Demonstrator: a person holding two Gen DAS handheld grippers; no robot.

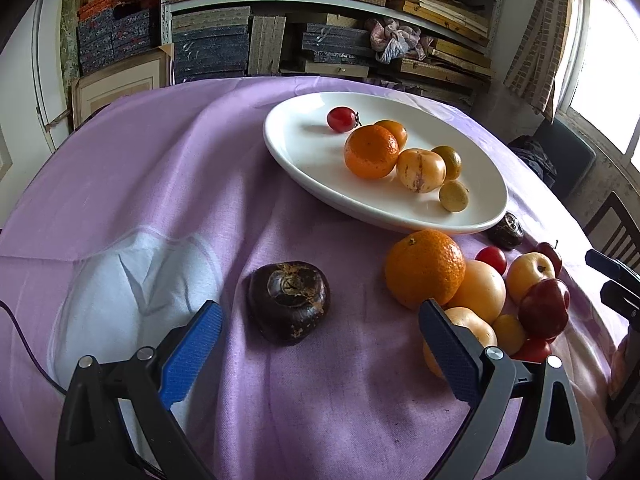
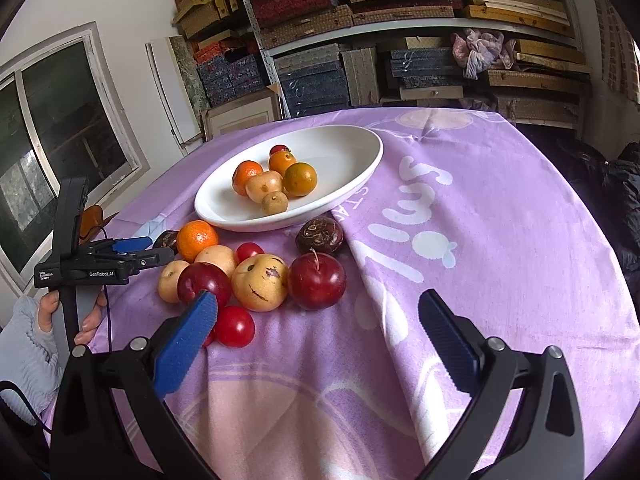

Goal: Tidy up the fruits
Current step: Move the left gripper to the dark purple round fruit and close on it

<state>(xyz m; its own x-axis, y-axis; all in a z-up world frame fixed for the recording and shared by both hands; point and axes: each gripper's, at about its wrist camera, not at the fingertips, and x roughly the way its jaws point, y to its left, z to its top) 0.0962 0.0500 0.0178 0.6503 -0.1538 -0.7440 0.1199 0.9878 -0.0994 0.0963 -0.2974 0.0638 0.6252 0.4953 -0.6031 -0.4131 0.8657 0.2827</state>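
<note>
A white oval plate [image 1: 304, 148] [image 2: 352, 152] on the purple cloth holds several fruits: a tangerine [image 1: 371, 151], a yellow striped fruit [image 1: 420, 170], a cherry tomato [image 1: 341, 119]. My left gripper [image 1: 320, 320] is open, its fingers on either side of a dark brown water chestnut [image 1: 289, 302] lying on the cloth, apart from it. My right gripper [image 2: 318, 312] is open just in front of a red plum [image 2: 317, 281]. A loose pile lies beside the plate: an orange [image 1: 424, 268], yellow fruits [image 2: 260, 282], plums [image 2: 204, 283], cherry tomatoes [image 2: 235, 326], another water chestnut [image 2: 319, 235].
The cloth-covered table [image 2: 500, 240] falls away at its round edge. Shelves stacked with boxes [image 1: 320, 20] stand behind it. A window [image 2: 48, 140] is at the left in the right wrist view. A chair [image 1: 616, 232] stands to the right. A hand [image 2: 52, 312] holds the left gripper's handle.
</note>
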